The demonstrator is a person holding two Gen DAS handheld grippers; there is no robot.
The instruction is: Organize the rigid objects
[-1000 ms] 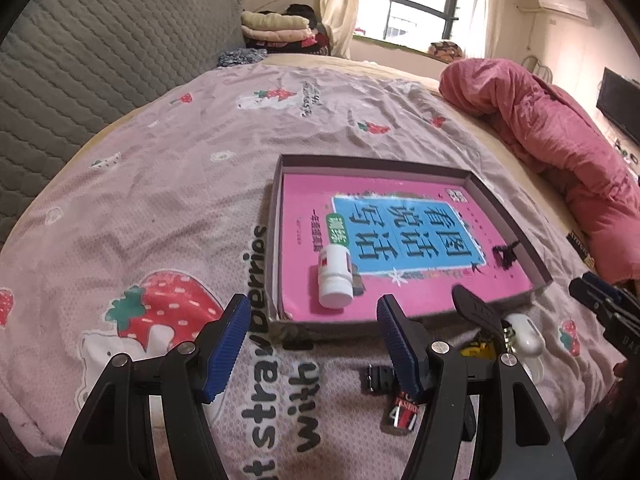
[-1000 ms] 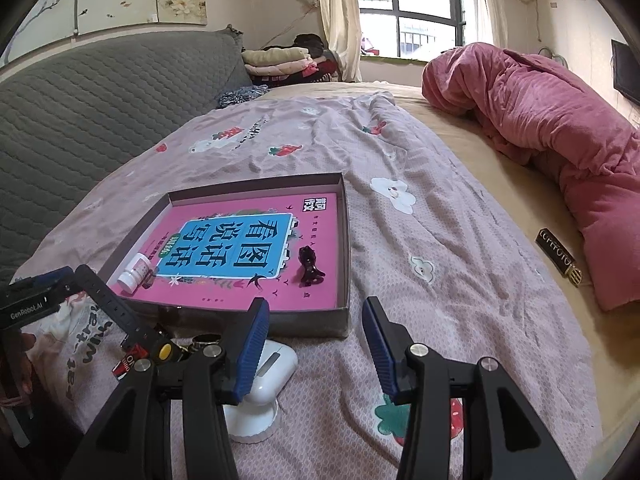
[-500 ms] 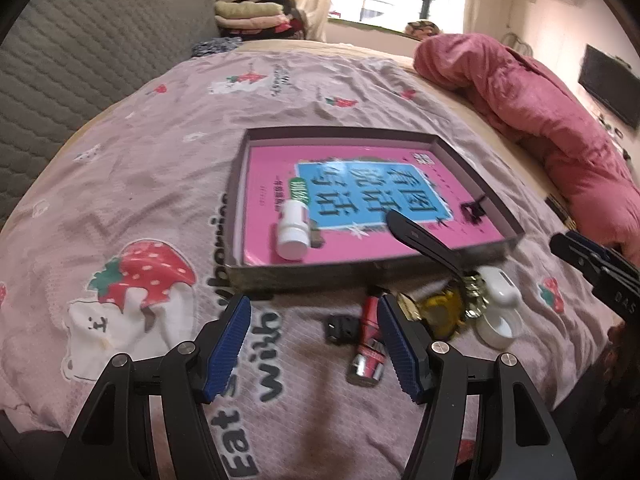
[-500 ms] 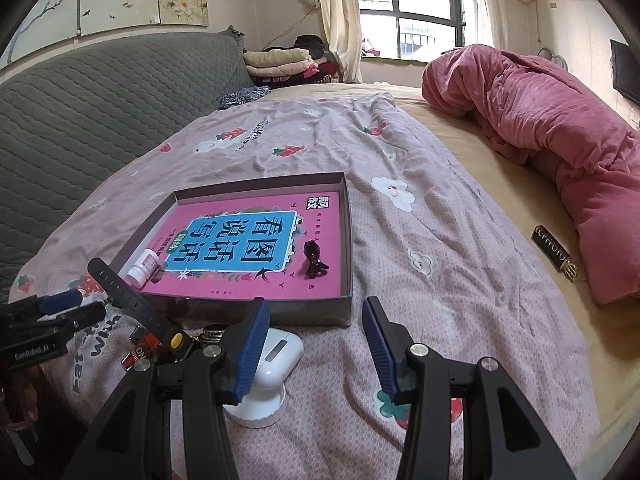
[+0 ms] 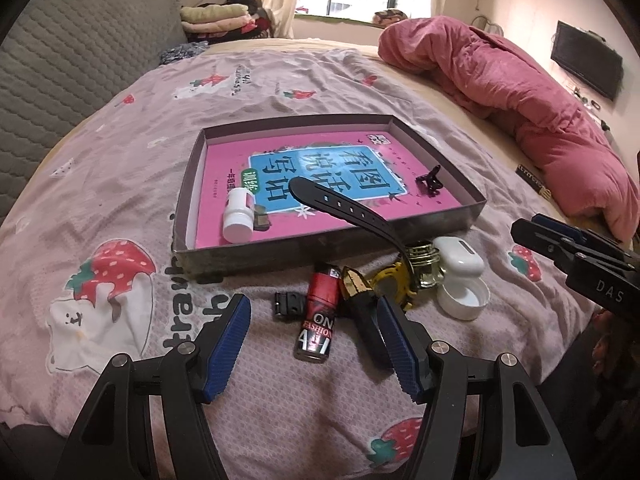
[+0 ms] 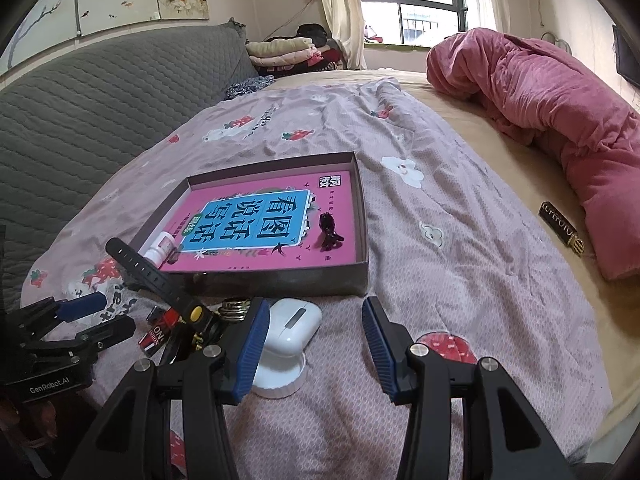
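A shallow grey box (image 5: 320,252) lined with a pink book holds a white bottle (image 5: 239,216) and a black clip (image 5: 430,180). In front of it lies a pile: a red lighter (image 5: 318,320), a black-and-gold piece (image 5: 356,288), a small black buckle (image 5: 288,305), a yellow watch with a raised black strap (image 5: 348,208), a glass jar (image 5: 424,264), a white earbud case (image 5: 460,260) and a white cap (image 5: 464,300). My left gripper (image 5: 314,344) is open, hovering just short of the lighter. My right gripper (image 6: 316,348) is open beside the earbud case (image 6: 294,324), holding nothing.
A crumpled pink quilt (image 6: 540,100) fills the right side of the bed. A dark bar-shaped item (image 6: 560,228) lies on the beige sheet near it. A grey padded headboard (image 6: 80,120) runs along the left. The bed edge is close below both grippers.
The left gripper has pulled back from the box and shifted right, so the lighter and the pile now sit before its fingers. The right gripper has hardly moved.
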